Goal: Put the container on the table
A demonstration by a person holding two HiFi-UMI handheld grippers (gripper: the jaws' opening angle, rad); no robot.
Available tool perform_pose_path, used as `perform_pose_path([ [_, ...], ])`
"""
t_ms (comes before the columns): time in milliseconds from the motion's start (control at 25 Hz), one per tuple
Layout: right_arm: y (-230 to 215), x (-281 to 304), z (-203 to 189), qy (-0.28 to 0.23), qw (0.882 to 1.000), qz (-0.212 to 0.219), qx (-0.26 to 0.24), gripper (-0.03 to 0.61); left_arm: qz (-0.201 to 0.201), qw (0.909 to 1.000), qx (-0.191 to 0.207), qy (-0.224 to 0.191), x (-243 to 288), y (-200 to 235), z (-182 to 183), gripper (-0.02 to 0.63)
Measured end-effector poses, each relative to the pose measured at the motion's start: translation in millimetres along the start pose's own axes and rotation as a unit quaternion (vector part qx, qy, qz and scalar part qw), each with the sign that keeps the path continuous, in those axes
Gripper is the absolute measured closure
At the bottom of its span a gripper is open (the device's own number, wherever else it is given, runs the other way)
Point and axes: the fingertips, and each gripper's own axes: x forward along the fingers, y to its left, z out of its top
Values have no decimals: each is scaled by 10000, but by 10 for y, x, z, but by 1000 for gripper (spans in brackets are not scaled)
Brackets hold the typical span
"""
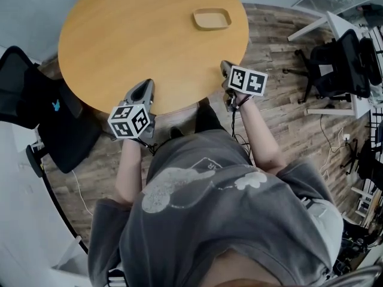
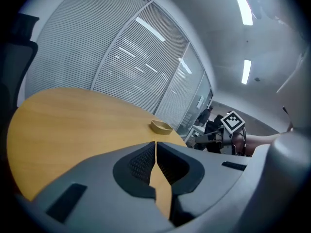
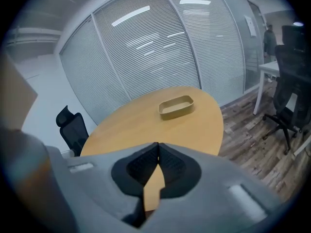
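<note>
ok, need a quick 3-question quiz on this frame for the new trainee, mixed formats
1. True or false: the container rests on the round table.
2. The left tool has its jaws: A) apart, empty; B) together, empty; C) closed on the container.
3. In the head view, which is nearer the container: the left tool or the right tool?

Key: 1 true; 2 B; 3 the right tool.
</note>
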Motion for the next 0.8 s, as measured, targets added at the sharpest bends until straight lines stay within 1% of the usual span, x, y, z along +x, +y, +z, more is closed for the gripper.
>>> perform_pose_path([
  [240, 33, -112, -95, 73, 9999, -94, -115, 578, 8, 10000, -79, 22, -88, 46, -91, 604],
  [400, 128, -93, -8, 36, 9997, 41, -238, 580, 187, 9997, -171, -57, -182, 131, -98, 604],
  [560, 197, -69, 95, 25, 9992, 238, -313, 578, 329, 9991, -178, -189, -188, 86, -18, 604],
  [680, 277, -66, 108, 62, 9983, 375, -435, 580, 362, 9989, -184, -232, -169, 37, 21, 604],
  [800, 222, -162, 119, 76, 9981, 401, -469, 580, 333, 9990, -156, -241, -121, -129, 46, 604],
])
